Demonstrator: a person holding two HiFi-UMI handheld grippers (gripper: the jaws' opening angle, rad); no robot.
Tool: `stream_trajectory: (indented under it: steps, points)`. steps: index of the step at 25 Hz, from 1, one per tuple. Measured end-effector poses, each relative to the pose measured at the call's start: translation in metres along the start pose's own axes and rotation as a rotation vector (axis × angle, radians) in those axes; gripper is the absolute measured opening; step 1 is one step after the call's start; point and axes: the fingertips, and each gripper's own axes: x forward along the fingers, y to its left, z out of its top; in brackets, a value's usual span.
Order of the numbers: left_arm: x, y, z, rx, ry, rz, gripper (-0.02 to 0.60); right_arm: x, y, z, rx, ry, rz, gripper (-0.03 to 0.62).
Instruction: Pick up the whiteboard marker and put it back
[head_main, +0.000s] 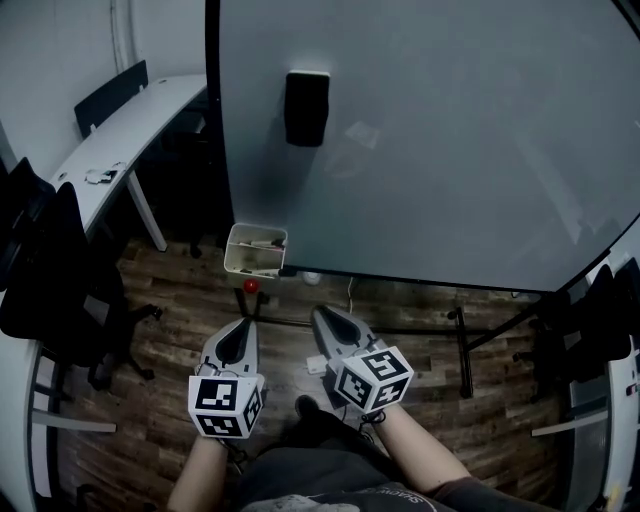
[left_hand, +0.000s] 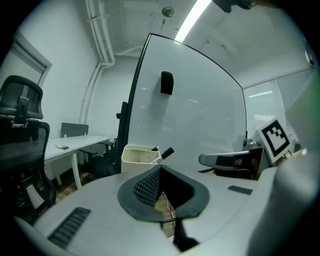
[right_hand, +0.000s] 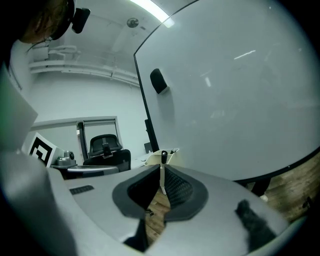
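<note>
Gripping whiteboard marker (right_hand: 163, 177) upright in right gripper (right_hand: 161, 169); holding left gripper (left_hand: 159, 169) closed, empty. Pick-up judged done; awaiting return to tray (head_main: 250, 266), centre-left of head view.

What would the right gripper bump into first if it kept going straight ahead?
Probably the cream marker tray at the lower left corner of the whiteboard: the right gripper, shut on a whiteboard marker, aims at it, though depth is unclear.

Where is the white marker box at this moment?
In the head view the white marker box sits at the lower left corner of the whiteboard, left of centre and just ahead of the left tongs.
</note>
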Motion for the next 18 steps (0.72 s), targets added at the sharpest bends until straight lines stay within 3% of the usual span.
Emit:
stream_trajectory:
  steps: [8, 11, 18]
  points:
    - [0.018, 0.020, -0.002, -0.018, 0.013, 0.047, 0.014, 0.042, -0.005, -0.004, -0.002, 0.028, 0.050, 0.031]
    - [0.029, 0.027, -0.001, -0.021, 0.020, 0.057, 0.014, 0.056, -0.007, -0.006, 0.010, 0.051, 0.084, 0.097]
    - [0.048, 0.040, 0.004, -0.027, 0.029, 0.073, 0.014, 0.085, -0.005, 0.000, -0.020, 0.027, 0.137, 0.124]
